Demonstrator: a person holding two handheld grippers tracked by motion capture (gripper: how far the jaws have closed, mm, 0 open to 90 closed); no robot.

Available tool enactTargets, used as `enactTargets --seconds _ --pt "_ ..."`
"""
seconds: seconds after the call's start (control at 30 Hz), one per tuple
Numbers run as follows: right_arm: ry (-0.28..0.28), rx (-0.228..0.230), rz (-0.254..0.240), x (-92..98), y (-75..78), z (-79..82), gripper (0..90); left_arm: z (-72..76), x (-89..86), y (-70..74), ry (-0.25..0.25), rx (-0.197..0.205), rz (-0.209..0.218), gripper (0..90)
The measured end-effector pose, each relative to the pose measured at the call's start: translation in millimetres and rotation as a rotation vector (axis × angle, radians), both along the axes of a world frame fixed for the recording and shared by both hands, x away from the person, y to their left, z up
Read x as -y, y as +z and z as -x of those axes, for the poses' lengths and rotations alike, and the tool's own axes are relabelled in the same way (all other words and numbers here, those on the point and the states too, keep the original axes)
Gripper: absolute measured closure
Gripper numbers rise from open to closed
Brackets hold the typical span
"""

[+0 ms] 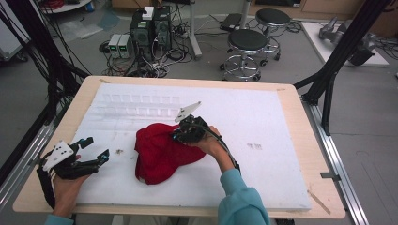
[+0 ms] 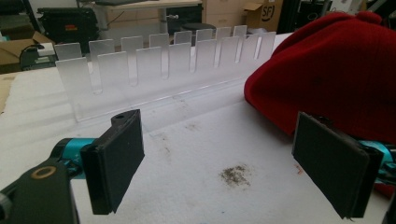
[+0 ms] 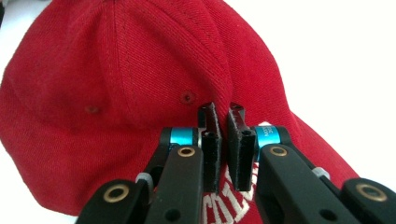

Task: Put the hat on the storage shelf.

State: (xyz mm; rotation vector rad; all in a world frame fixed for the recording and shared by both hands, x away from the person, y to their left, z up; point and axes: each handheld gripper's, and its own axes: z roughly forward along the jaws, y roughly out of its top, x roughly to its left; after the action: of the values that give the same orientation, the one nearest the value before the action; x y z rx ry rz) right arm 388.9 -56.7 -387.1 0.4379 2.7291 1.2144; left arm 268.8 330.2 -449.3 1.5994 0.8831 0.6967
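So the red cap is sitting pretty much in the middle of the white foam sheet that's covering the bench, crown up, with some white stitched lettering showing on the front in the right gripper view. The right hand-held gripper is coming down on the cap's upper right side, and its jaws are pinching together on a fold of the red fabric; in the right gripper view the two black pads are sitting nearly together with only a thin sliver between them.

The left hand-held gripper is hanging out near the left edge of the foam, well apart from the cap, with its jaws spread wide and nothing between them. Looking along it, there's a clear acrylic rack with a row of upright slots standing at the far side of the foam, and a small smudge of dirt lying on the foam just ahead of the open jaws.
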Motion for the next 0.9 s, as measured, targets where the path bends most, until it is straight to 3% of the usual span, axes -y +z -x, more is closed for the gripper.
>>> enactTargets --seconds 0.33,0.53,0.57,0.7,0.73,0.77,0.9 --pt "-0.073 -0.014 -0.075 3.5 13.5 6.3 86.2 -0.6 0.3 0.1 0.007 -0.007 -0.002 16.8" --pt "-0.154 0.005 -0.156 11.4 25.6 10.0 86.4 -0.4 3.0 0.4 0.037 -0.01 -0.025 17.0" --pt "-0.188 0.006 -0.186 14.4 29.6 11.4 86.4 0.6 4.4 0.6 0.037 -0.003 -0.042 17.0" --pt "-0.235 0.009 -0.284 23.3 37.4 13.0 86.4 2.5 7.2 0.6 0.041 0.019 -0.064 17.4" --pt "-0.235 0.009 -0.284 23.3 37.4 13.0 86.4 2.5 7.2 0.6 0.041 0.019 -0.064 17.4" --pt "-0.263 0.012 -0.329 27.2 40.9 13.8 86.4 2.7 8.0 0.8 0.037 0.021 -0.073 17.4" --pt "-0.301 0.024 -0.406 32.4 47.1 16.6 86.4 3.0 8.0 2.7 0.021 -0.006 -0.068 16.7"
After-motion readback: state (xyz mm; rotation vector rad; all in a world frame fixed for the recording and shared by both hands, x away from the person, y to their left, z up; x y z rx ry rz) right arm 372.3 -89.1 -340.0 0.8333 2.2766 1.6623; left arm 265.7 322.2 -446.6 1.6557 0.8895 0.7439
